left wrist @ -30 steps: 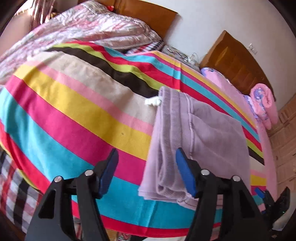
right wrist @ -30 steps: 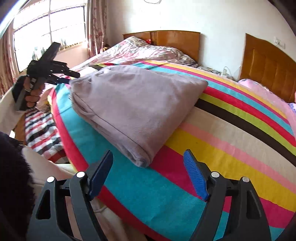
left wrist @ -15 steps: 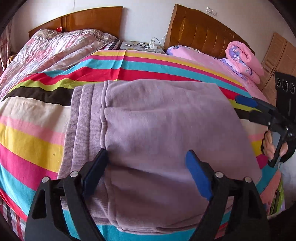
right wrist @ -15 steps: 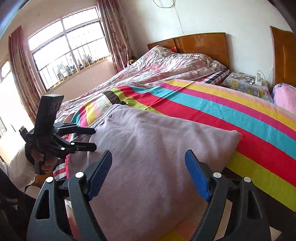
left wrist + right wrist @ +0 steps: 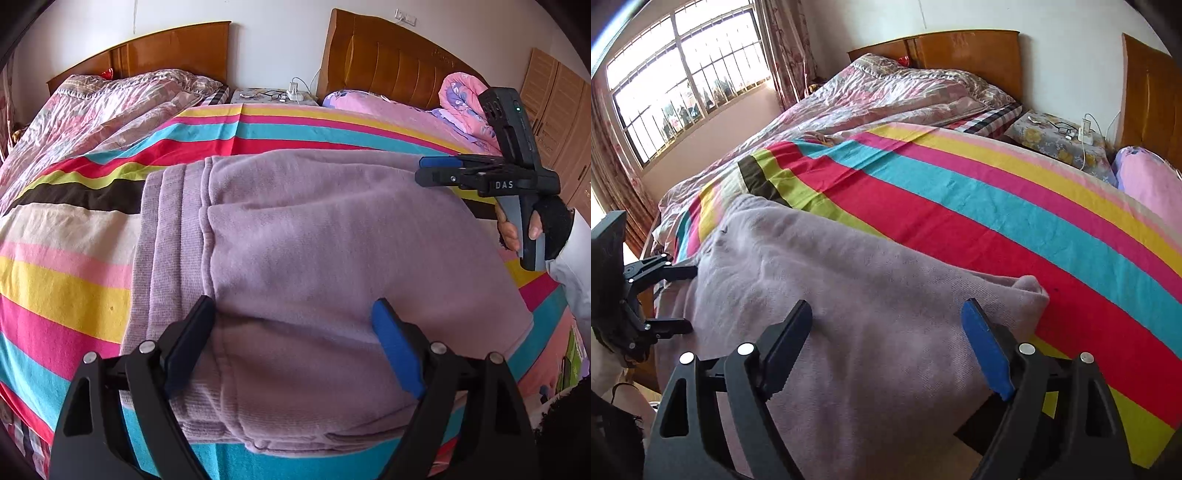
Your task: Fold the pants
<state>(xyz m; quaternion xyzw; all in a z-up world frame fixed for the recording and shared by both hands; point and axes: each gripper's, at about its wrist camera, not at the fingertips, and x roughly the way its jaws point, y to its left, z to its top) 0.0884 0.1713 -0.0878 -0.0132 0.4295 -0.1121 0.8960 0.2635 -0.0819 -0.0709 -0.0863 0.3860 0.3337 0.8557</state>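
A bed (image 5: 74, 258) covered with a broad-striped sheet in pink, yellow, turquoise, red, lime and brown fills both views, and a second bed under a crumpled pink floral quilt (image 5: 886, 92) lies alongside it toward the barred window (image 5: 683, 81), each backed by a polished wooden headboard (image 5: 388, 66). On the striped sheet, near the bed's closer edge, lie the folded mauve fleece pants (image 5: 314, 258), a thick stacked bundle with the ribbed waistband (image 5: 166, 258) along its left side in the left wrist view and a folded corner (image 5: 1030, 291) pointing toward the middle of the bed in the right wrist view. A rolled pink floral blanket (image 5: 461, 99) sits by the far headboard, and a small nightstand with a floral cloth (image 5: 1056, 140) between the beds carries glasses and a charger. The left gripper (image 5: 291, 339), black with blue pads, hovers over the near edge of the pants with its jaws spread wide and nothing between them; the right gripper (image 5: 886, 339) hangs over the opposite end of the bundle, its jaws likewise wide and empty
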